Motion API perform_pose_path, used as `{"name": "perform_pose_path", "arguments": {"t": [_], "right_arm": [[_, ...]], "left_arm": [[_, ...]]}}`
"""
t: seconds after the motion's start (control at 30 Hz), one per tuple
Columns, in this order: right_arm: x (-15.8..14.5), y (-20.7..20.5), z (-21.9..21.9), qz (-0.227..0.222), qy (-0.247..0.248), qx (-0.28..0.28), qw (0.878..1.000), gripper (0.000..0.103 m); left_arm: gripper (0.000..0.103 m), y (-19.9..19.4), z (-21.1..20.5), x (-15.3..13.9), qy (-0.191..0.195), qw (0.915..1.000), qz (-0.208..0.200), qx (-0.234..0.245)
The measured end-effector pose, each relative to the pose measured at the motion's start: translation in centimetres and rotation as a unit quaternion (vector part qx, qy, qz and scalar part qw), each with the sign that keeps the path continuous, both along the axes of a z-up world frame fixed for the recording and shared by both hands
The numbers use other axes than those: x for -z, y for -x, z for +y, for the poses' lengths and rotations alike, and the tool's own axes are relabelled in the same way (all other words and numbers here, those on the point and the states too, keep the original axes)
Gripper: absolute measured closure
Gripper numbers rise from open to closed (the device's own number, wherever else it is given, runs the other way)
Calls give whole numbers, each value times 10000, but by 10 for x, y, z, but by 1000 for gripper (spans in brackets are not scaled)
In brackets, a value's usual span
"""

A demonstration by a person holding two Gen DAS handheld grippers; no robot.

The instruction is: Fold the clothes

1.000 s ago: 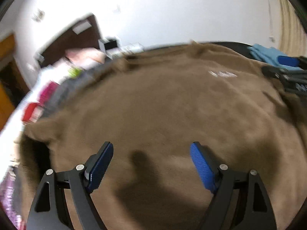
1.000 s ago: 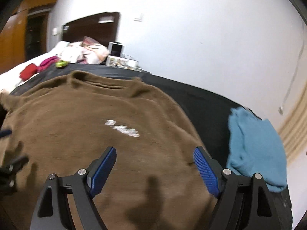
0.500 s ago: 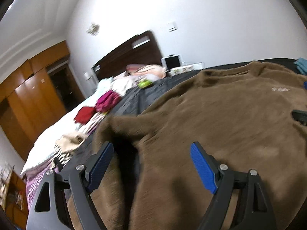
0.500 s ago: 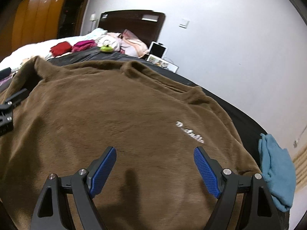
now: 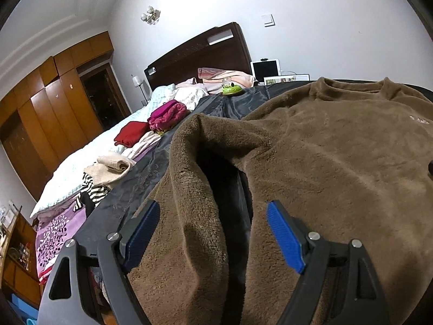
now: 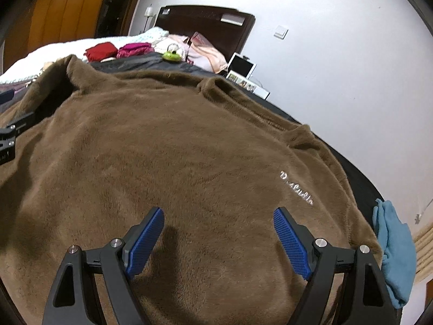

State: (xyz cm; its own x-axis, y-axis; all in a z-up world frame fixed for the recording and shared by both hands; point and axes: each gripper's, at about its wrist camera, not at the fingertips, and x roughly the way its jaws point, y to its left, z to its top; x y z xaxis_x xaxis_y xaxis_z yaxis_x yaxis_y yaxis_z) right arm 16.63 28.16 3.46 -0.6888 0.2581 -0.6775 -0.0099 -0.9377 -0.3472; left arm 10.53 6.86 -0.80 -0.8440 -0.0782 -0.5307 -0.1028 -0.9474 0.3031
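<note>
A brown fleece sweater (image 6: 189, 149) with a small white chest logo (image 6: 296, 188) lies spread over a dark sheet (image 5: 140, 178), collar toward the headboard. Its left sleeve (image 5: 189, 189) hangs folded down the near left side, with a dark gap beside it. My left gripper (image 5: 213, 233) is open above that sleeve and the gap, with nothing between its blue pads (image 5: 284, 246). Over the sweater's lower front my right gripper (image 6: 219, 238) hovers open and empty. The left gripper's black frame (image 6: 8, 138) shows at the left edge of the right wrist view.
A folded teal garment (image 6: 395, 254) lies right of the sweater. Red (image 5: 131, 134), magenta (image 5: 167, 115), cream (image 5: 111, 168) and striped clothes sit on the bed to the left. A green toy (image 5: 231, 89), a tablet (image 5: 265, 71) and the headboard (image 5: 200, 54) stand at the back; wardrobes (image 5: 54, 108) far left.
The left gripper has swung left, from over the sweater's middle to its left sleeve and edge. The right gripper has shifted left over the sweater's front. Both stayed open.
</note>
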Motion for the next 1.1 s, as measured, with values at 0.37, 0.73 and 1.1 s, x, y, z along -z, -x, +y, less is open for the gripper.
{"name": "perform_pose_path", "arguments": {"t": [0.37,0.73,1.1], "right_arm": [[14,11,51,-566,1187,337,9907,9],[19,9,72,-794,1565,393,9837,1],[17,5,71,-797,1440,429,9854,1]], "left_arm": [[18,10,2,11,13,9998,-215,29],[18,16,4,15,57,9994,-322,93],[17,25,18,-12,-258,9963,-562,595]]}}
